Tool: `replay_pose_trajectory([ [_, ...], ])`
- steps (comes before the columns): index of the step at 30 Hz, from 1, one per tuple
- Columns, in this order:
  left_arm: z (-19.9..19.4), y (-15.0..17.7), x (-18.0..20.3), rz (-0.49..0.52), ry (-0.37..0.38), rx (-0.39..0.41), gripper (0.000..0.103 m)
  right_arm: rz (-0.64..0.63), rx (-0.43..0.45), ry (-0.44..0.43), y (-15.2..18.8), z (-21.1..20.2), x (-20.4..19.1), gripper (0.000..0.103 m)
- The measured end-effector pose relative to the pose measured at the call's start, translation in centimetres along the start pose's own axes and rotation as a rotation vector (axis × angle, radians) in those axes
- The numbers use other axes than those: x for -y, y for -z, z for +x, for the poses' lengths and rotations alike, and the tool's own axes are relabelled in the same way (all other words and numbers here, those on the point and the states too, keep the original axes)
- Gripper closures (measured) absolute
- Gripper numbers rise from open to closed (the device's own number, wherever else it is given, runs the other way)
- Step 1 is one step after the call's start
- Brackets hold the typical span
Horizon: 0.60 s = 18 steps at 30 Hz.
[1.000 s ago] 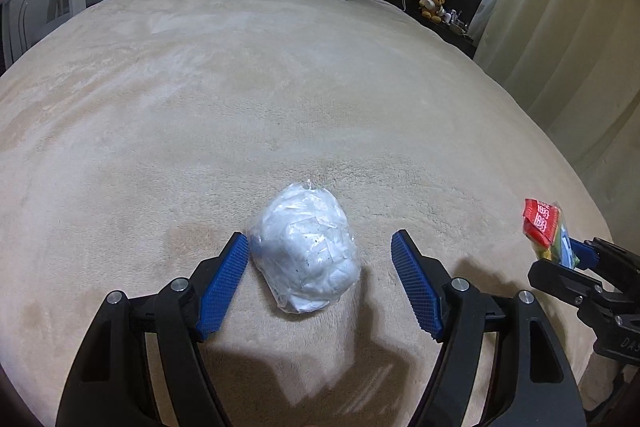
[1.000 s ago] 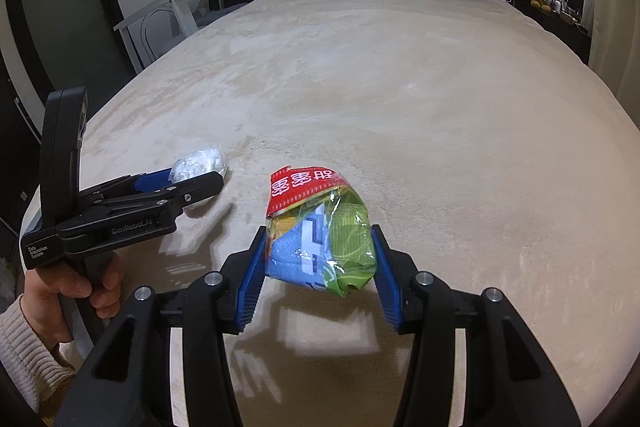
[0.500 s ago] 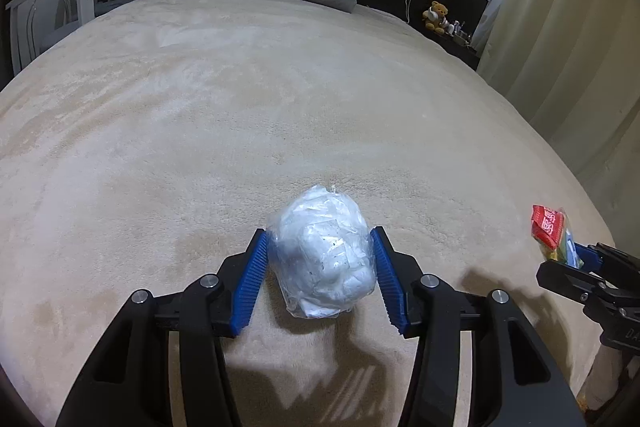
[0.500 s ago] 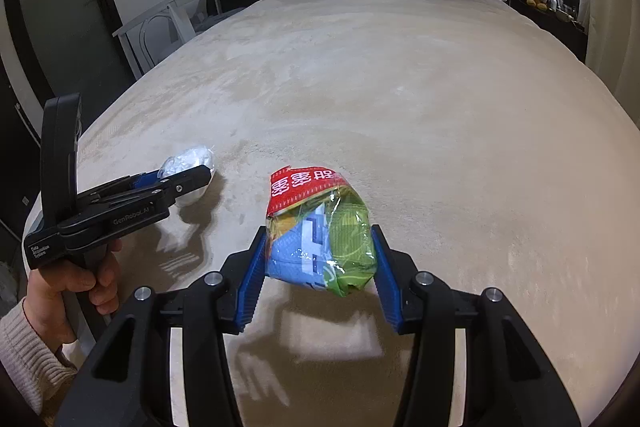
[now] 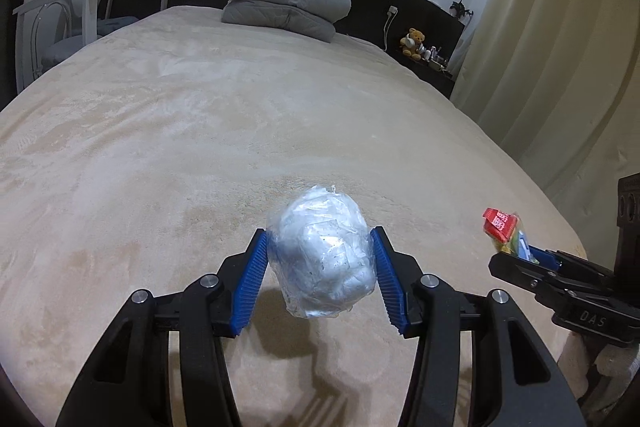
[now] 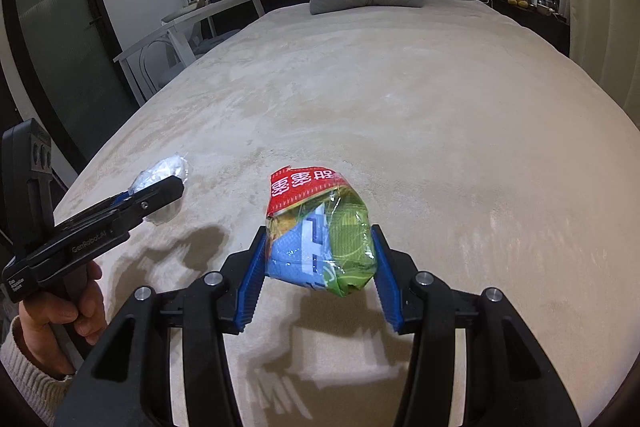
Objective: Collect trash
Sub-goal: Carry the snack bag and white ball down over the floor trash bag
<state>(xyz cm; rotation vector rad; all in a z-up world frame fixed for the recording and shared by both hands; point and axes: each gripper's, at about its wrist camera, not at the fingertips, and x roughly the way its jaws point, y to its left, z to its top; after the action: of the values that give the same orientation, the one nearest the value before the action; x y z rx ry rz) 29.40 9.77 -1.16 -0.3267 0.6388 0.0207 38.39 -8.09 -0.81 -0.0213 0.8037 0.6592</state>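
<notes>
My left gripper (image 5: 320,247) is shut on a crumpled white plastic bag (image 5: 322,251) and holds it above the beige bed cover (image 5: 200,131). The bag also shows in the right wrist view (image 6: 162,175), between the left gripper's fingers (image 6: 132,205). My right gripper (image 6: 318,247) is shut on a colourful snack packet (image 6: 320,227) with a red top, blue and green sides, lifted off the bed. The packet also shows at the right of the left wrist view (image 5: 506,231), held by the right gripper (image 5: 536,259).
Grey folded pillows (image 5: 284,3) lie at the bed's head against a dark headboard. A white desk and chair (image 6: 188,35) stand left of the bed. A teddy bear (image 5: 414,41) sits on a side shelf. Curtains (image 5: 560,47) hang on the right.
My left gripper closed on the white bag and lifted it off the bed. My right gripper kept its hold on the snack packet and rose slightly.
</notes>
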Motion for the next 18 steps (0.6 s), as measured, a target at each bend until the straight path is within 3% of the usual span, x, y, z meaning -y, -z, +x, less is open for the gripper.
replay_pose_trajectory([
  [18, -9.5, 6.5, 4.4, 0.022, 0.080, 0.091, 0.052, 0.029, 0.057, -0.023, 7.0, -7.6, -0.9, 0.054],
])
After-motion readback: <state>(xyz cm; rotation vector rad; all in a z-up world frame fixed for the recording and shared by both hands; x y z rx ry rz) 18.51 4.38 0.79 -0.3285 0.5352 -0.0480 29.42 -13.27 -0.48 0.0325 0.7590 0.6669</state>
